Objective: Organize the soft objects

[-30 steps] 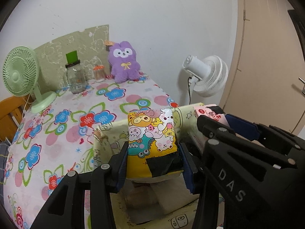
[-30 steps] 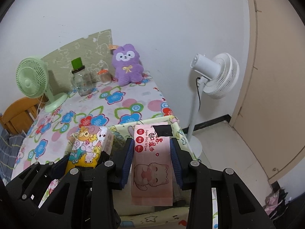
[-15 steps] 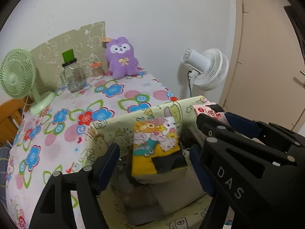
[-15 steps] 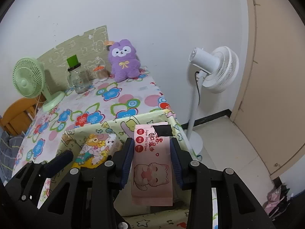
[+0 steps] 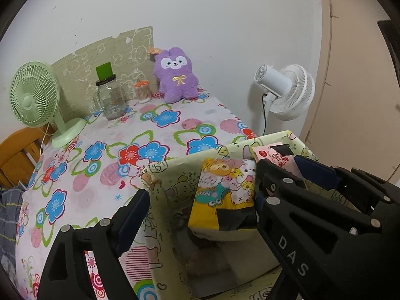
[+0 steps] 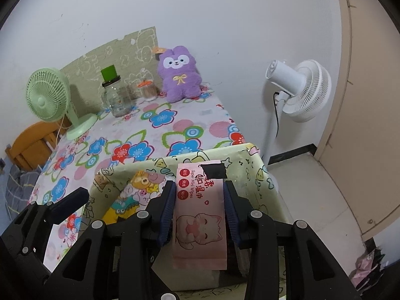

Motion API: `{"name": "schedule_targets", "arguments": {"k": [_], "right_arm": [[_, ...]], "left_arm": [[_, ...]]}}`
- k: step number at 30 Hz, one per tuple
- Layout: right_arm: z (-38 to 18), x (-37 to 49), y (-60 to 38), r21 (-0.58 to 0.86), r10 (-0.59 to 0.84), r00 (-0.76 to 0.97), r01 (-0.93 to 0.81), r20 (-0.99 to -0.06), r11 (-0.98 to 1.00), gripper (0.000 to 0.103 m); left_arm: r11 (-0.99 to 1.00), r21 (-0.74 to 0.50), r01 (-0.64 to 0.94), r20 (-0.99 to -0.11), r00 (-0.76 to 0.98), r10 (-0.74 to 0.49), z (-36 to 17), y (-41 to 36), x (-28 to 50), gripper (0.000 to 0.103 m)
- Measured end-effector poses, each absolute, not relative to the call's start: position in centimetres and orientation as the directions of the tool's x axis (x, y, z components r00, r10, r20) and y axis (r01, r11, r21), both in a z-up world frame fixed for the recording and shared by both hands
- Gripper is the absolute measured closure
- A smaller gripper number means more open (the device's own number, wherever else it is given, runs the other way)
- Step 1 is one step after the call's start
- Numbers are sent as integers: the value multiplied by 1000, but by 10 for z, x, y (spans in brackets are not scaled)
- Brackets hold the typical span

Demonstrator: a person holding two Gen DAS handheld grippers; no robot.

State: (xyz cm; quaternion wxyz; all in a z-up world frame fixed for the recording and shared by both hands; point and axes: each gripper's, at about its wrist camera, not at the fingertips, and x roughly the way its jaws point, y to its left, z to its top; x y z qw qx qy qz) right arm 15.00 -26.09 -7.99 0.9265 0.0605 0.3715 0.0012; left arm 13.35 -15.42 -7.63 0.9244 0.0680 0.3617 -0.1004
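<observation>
Left wrist: left gripper (image 5: 200,215) jaws opening, pads clear of the yellow tissue pack (image 5: 225,195) — it sits in the box (image 5: 175,170), that one placed.

Right wrist: right gripper (image 6: 200,210) clamped on the pink wipes pack (image 6: 200,215) above the box — not yet released.

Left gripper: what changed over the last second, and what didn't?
The left gripper let go of the yellow cartoon pack; its jaws are opening, and the pack has dropped into the patterned box. The right gripper stays clamped on the pink wipes pack above the box. Everything on the table kept its place.
</observation>
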Motion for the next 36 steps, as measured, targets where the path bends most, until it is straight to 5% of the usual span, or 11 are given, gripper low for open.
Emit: {"name": "schedule_targets", "arguments": {"k": [8, 12, 36], "right_arm": [[-83, 150, -262, 135, 62, 710, 47, -701, 990, 59], [-81, 146, -260, 135, 67, 711, 40, -700, 990, 34], [-43, 96, -220, 117, 52, 772, 30, -634, 993, 13]], "left_arm": [[970, 63, 236, -688, 714, -129, -78, -152, 130, 11], [968, 54, 245, -687, 712, -143, -77, -152, 126, 10], [981, 53, 187, -601, 791, -118, -42, -107, 80, 0]]}}
